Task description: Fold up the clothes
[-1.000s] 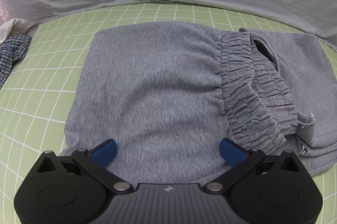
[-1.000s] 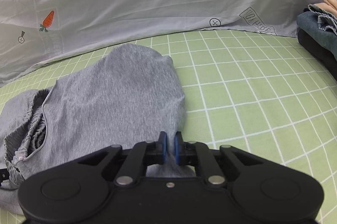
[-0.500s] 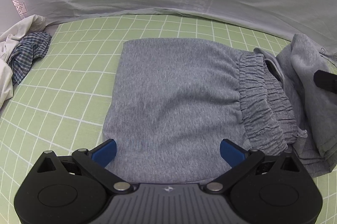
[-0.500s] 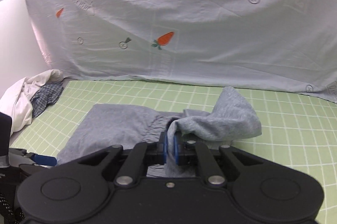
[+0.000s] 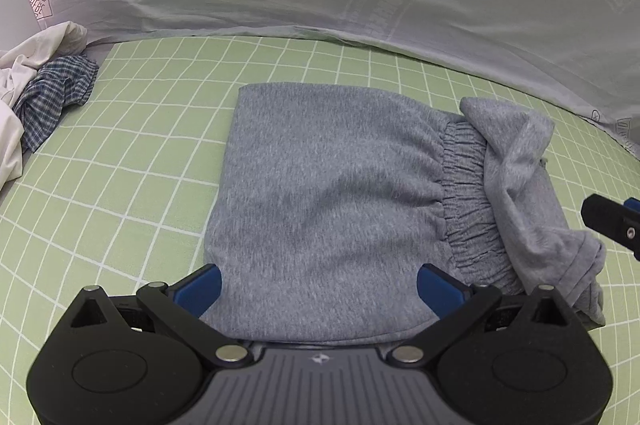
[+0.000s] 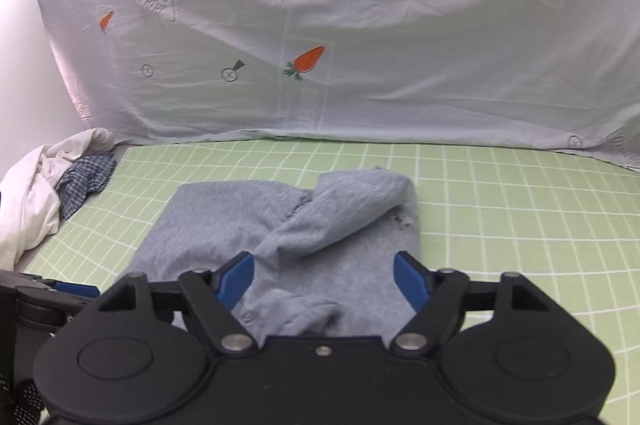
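At nine o'clock, the left gripper [image 5: 318,283] stands released over the grey sweatpants [image 5: 320,193] at centre. At three o'clock, the right gripper [image 6: 323,275] is opening, nothing pinched; the folded-over leg [image 6: 348,213] lies rumpled, needing smoothing.

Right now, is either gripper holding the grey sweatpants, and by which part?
Neither. The right gripper is opening, clear of the grey sweatpants; the left gripper is open.

Two black tools [image 5: 318,285] [image 6: 323,279], blue finger pads [image 5: 436,289], silver pivot screws, ribbed grey housing.
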Available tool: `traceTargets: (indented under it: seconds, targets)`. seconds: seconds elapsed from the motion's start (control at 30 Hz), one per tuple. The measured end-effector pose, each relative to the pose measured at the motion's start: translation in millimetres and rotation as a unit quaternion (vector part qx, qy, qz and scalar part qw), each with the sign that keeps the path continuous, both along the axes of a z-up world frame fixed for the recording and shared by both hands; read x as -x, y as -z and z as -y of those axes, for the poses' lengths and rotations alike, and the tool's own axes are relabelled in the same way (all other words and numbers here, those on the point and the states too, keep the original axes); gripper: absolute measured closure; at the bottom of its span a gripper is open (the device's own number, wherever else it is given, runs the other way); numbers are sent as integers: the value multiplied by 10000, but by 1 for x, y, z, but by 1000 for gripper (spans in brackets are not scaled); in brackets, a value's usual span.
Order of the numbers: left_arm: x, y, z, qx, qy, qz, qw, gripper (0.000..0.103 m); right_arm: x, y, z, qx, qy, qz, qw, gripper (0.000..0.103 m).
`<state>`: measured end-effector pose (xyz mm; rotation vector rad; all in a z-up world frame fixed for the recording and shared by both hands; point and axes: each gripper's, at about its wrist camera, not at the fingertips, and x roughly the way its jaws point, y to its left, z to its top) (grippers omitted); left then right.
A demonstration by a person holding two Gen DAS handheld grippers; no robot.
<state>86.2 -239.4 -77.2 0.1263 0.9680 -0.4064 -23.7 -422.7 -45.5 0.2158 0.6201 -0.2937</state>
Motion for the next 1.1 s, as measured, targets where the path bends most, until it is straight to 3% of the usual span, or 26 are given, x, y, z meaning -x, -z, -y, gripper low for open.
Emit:
traceTargets:
  seconds: [0.07,0.2,0.33,0.5,0.53,0.57,0.63,0.73,0.93,1.1]
  targets:
    - [-1,-8,10,115,115,72,9998,1,9,7,12,166,348,-159,9991,5]
    - [-3,-21,35,438,415,70,9982,8,23,30,37,192,1001,-696,9924,4]
    - [-6,-23,59,790,854,-108,9932,31,32,45,53,125,1322,-967,9864,3]
    - [-8,-14,91,764,1206,-116,9897,44,32,52,60,109,1335,-1068,9852,3]
    - [-8,-11,95,758,1281,-114,9888,50,32,53,60,123,1320,-1072,9854,3]
    - [-9,-7,100,747,1349,-109,9880,69,32,53,60,138,1303,-1080,9855,3]
    - [-9,-1,106,636,1363,-66,9886,94,33,54,59,152,1287,-1121,9852,3]
    - [-9,-5,98,868,1241,-8,9885,95,34,55,57,164,1281,-1164,9848,3]
    - [-6,-44,63,1453,1040,309,9834,95,32,55,50,209,1220,-1198,9851,3]
    - [-12,-62,14,1506,480,621,9855,95,29,54,38,337,1033,-1218,9866,3]
